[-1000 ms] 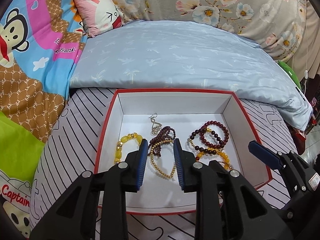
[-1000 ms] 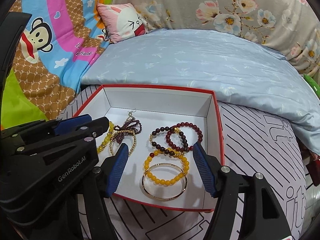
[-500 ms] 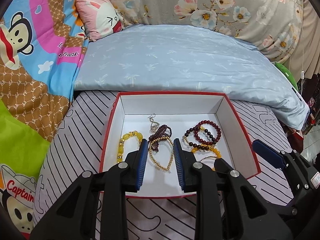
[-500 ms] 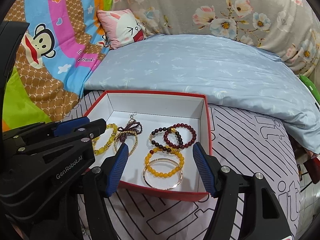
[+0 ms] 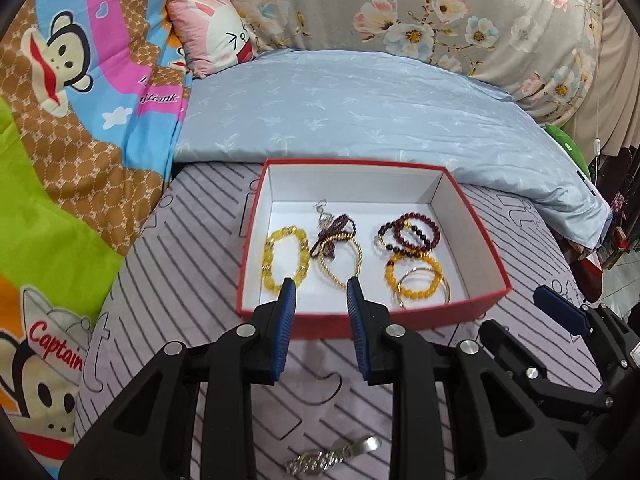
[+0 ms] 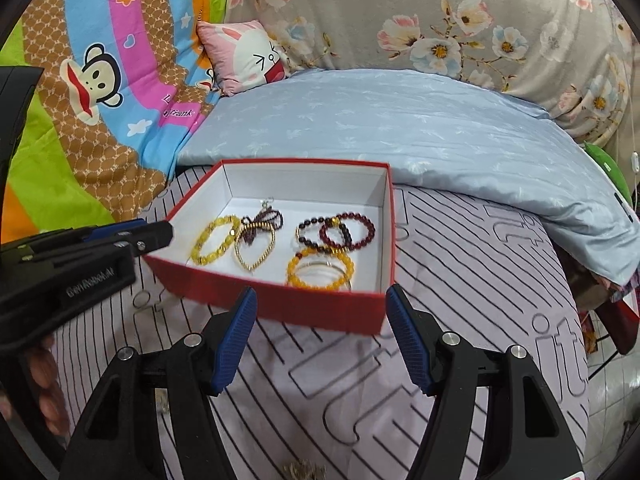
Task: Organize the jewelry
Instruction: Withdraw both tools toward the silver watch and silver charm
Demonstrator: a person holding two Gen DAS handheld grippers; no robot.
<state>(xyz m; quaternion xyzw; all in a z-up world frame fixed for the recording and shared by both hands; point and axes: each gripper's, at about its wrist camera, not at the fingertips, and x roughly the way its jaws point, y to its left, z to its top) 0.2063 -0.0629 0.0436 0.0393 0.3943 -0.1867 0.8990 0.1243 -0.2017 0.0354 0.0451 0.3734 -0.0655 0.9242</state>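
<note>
A red box point(image 5: 486, 236) with a white inside sits on the striped bed cover and holds several bracelets: a yellow bead one point(image 5: 285, 258), a gold chain with dark beads point(image 5: 340, 254), dark red bead ones point(image 5: 408, 236) and an amber one with a gold bangle point(image 5: 418, 282). The box also shows in the right wrist view point(image 6: 320, 308). My left gripper point(image 5: 320, 298) is open and empty, just short of the box's near wall. My right gripper point(image 6: 322, 304) is open wide and empty, also in front of the box. A silver watch point(image 5: 332, 458) lies on the cover below my left gripper.
A light blue pillow point(image 5: 360, 108) lies behind the box. A cartoon monkey quilt point(image 5: 72, 120) fills the left side. A pink rabbit cushion point(image 5: 212, 32) sits at the back. The bed's edge drops off at the right point(image 6: 600, 320).
Both grippers have pulled back and up from over the box, so the box now sits farther ahead. The silver watch has come into view below. Both grippers stay open.
</note>
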